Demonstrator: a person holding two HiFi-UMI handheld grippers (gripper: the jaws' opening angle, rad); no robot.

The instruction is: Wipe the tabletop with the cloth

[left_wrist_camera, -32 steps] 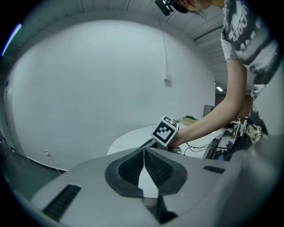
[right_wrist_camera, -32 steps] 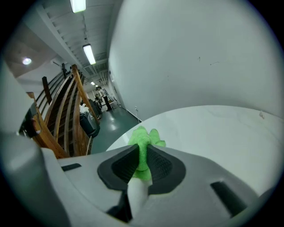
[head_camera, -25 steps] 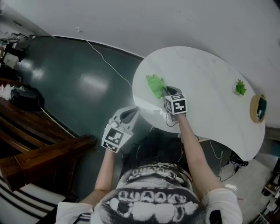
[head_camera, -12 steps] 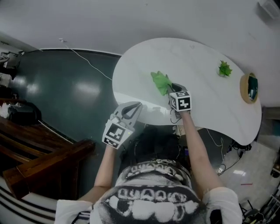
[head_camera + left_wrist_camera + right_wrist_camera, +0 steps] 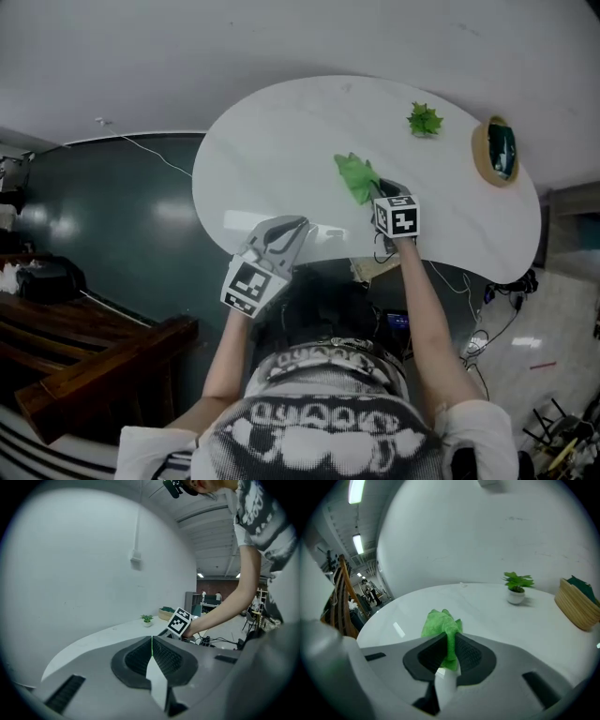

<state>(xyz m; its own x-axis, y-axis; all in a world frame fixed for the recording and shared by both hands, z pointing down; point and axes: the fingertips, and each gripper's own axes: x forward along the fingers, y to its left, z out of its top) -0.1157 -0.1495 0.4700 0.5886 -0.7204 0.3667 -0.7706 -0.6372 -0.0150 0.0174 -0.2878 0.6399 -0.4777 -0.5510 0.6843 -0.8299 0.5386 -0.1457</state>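
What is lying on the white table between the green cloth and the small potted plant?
Nothing: that stretch of the white tabletop is bare, from the green cloth to the small potted plant. The right gripper view shows it.

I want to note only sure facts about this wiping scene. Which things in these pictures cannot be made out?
- What lies in the basket: dark green, too small in the head view, cut off by the picture edge in the right gripper view.
- The end of the cloth inside the right gripper: hidden by its pads.
- Any stains on the table: too small to see, and glare covers part of it.
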